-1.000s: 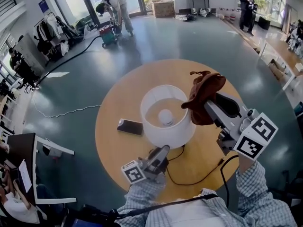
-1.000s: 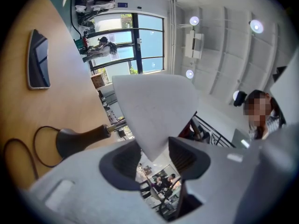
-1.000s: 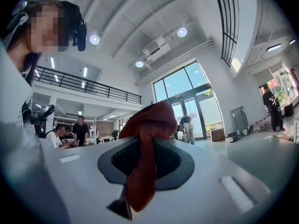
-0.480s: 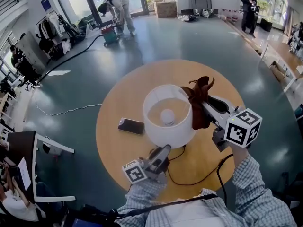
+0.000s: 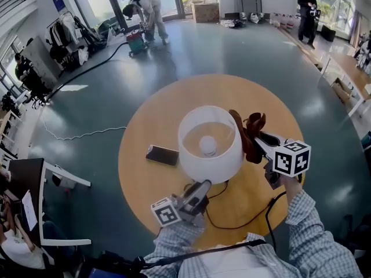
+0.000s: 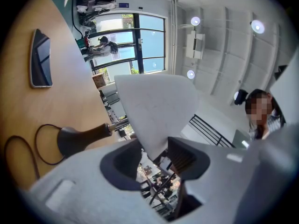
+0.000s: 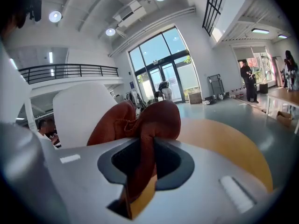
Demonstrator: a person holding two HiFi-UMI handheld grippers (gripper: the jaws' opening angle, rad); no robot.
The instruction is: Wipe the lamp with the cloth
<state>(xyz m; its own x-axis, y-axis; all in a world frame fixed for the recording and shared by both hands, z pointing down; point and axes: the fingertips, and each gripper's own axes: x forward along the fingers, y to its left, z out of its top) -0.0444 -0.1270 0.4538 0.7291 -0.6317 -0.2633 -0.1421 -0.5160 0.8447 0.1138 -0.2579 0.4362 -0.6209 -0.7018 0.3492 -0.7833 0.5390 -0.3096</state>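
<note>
The lamp's white shade (image 5: pixel 210 155) stands mid-table with its bulb (image 5: pixel 207 145) showing from above. My left gripper (image 5: pixel 200 186) reaches in from below, and in the left gripper view it (image 6: pixel 153 157) is shut on the shade's lower rim (image 6: pixel 156 111). The lamp's brown base (image 6: pixel 77 139) lies beyond. My right gripper (image 5: pixel 255 141) is shut on a rust-brown cloth (image 5: pixel 248 133), which hangs against the shade's right side. In the right gripper view the cloth (image 7: pixel 140 125) bunches up between the jaws of that gripper (image 7: pixel 144 149), with the shade (image 7: pixel 77 113) just to its left.
A dark phone (image 5: pixel 160 154) lies on the round wooden table (image 5: pixel 145 184) left of the lamp. The lamp's black cord (image 5: pixel 237 223) loops across the near part of the table. A white chair (image 5: pixel 64 181) stands off to the left; people move about far across the room.
My right gripper has come down with the cloth, from above the shade's rim to beside its right wall. The left gripper has stayed on the shade.
</note>
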